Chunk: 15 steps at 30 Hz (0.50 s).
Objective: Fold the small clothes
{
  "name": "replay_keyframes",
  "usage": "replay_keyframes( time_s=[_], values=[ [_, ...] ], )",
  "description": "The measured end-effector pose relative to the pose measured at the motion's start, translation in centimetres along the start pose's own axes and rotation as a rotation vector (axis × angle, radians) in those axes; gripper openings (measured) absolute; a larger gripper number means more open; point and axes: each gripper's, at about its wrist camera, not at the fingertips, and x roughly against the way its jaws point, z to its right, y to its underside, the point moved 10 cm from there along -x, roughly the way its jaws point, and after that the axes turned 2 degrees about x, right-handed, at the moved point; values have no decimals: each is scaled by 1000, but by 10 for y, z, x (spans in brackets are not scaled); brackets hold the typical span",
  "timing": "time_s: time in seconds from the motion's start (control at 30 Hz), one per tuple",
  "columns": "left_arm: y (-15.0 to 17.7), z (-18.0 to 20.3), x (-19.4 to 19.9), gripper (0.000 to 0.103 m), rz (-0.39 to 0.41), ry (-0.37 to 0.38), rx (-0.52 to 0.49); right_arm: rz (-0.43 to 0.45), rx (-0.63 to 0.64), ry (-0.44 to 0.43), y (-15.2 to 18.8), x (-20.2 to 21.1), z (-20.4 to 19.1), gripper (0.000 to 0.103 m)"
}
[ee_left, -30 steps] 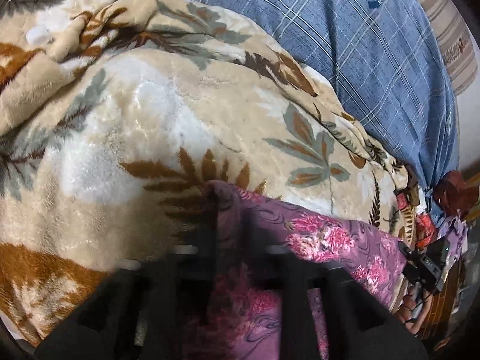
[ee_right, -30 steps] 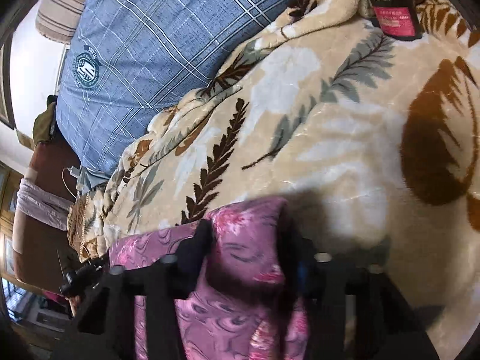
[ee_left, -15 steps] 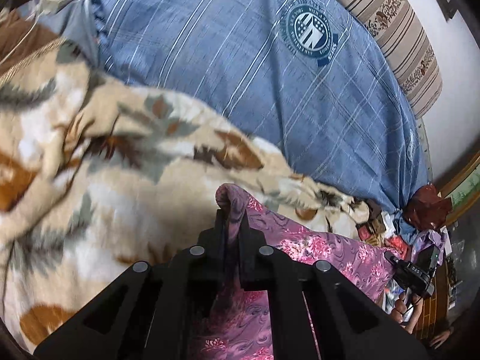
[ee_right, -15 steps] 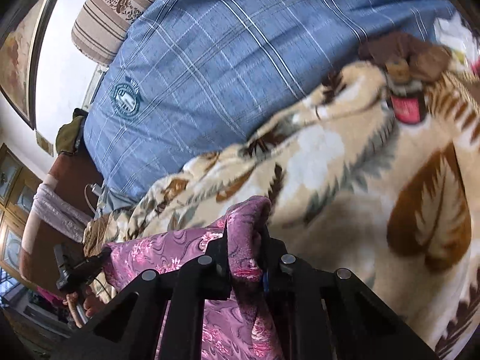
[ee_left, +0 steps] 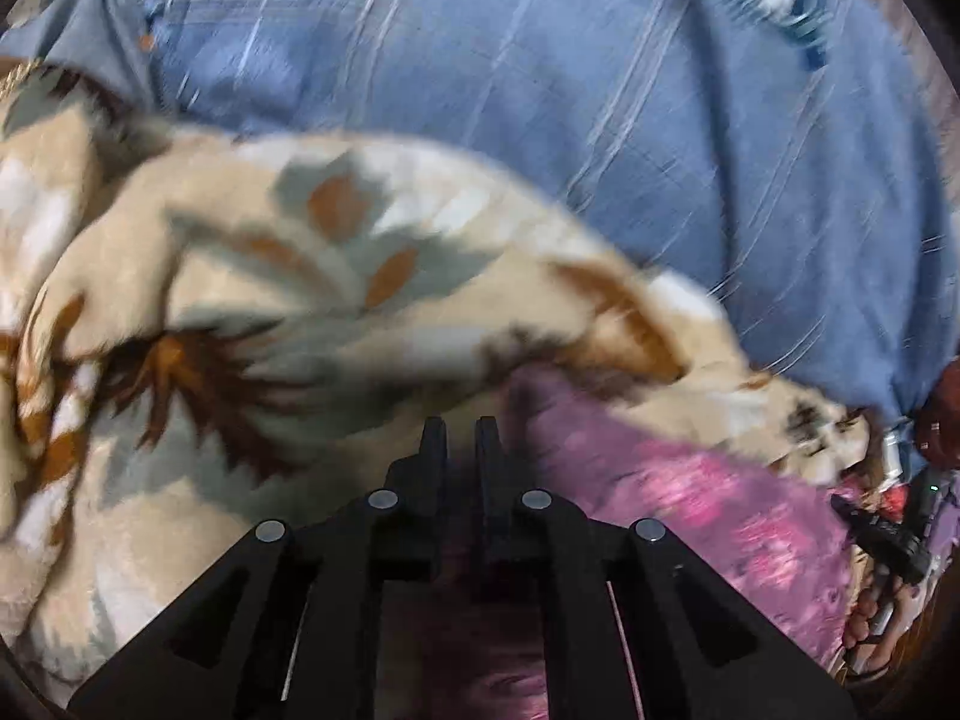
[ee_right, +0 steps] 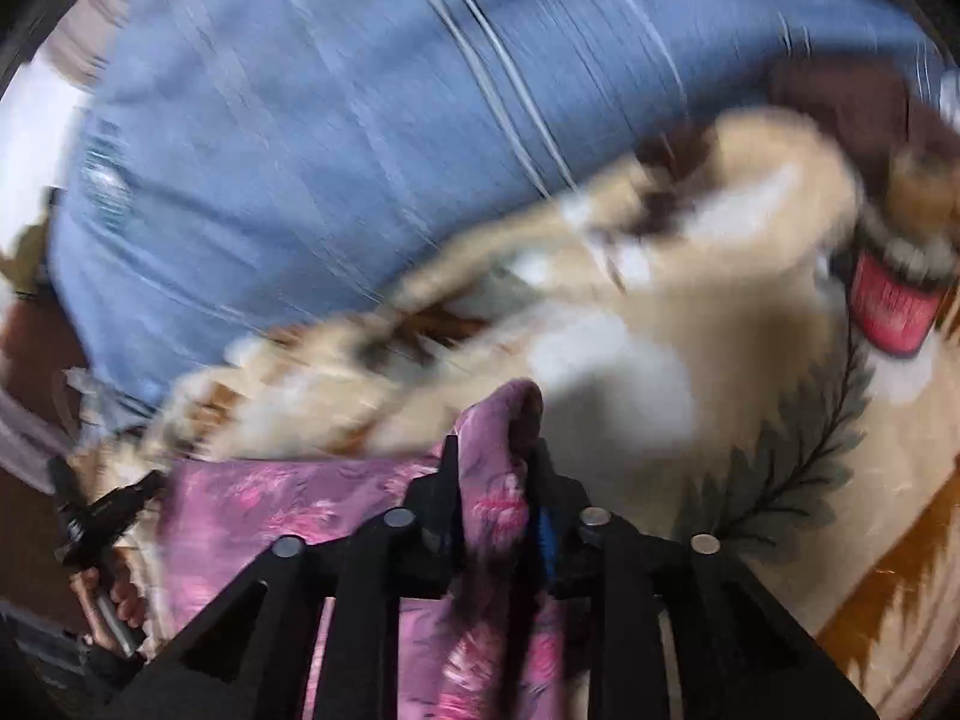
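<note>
**Purple garment held over blanket**

Right gripper [ee_right: 489, 468]: fingers clamped on a raised fold of the purple floral cloth garment [ee_right: 288, 504]. Left gripper [ee_left: 459, 444]: fingers nearly together; garment spreads to their right and beneath, grip unconfirmed. Beige leaf-patterned fleece blanket [ee_left: 180, 252] lies underneath. Frames blurred.

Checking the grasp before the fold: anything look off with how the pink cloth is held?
Right gripper pinches a fold of the pink floral cloth. Left gripper looks nearly shut, but no cloth shows between its tips; blur hides whether it grips lower down.
</note>
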Motion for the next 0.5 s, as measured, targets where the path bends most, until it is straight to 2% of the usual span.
replay_keyframes(
  time_s=[0.03, 0.07, 0.1, 0.13, 0.17, 0.2, 0.27, 0.33, 0.37, 0.43, 0.47, 0.5],
  values=[
    [1, 0, 6, 8, -12, 12, 3, 13, -4, -7, 4, 6, 0, 28],
    [-1, 0, 25, 11, 10, 23, 3, 43, -2, -11, 9, 19, -2, 33],
    [-3, 0, 41, 26, 42, 21, 2, 91, 5, -10, 18, 40, -5, 38],
    [-4, 1, 64, 50, 91, 15, 4, 128, 5, -10, 27, 57, -8, 53],
    [-3, 1, 78, 58, 115, 18, 12, 168, 0, -16, 39, 76, -12, 61],
    [4, 1, 97, 61, 137, 36, 31, 198, -8, -31, 53, 93, -17, 70],
    [34, 3, 121, 61, 124, 108, 63, 219, -16, -102, 90, 118, -30, 70],
    [72, 5, 128, 61, 88, 180, 84, 220, -31, -157, 134, 128, -37, 70],
    [102, 7, 127, 61, 52, 215, 88, 209, -46, -172, 153, 127, -37, 70],
    [139, 5, 119, 61, 3, 235, 95, 166, -107, -220, 189, 117, -32, 70],
    [156, 5, 113, 60, -31, 248, 123, 134, -148, -253, 201, 110, -30, 66],
    [169, 7, 109, 60, -78, 294, 163, 100, -192, -299, 211, 103, -30, 62]
  ],
)
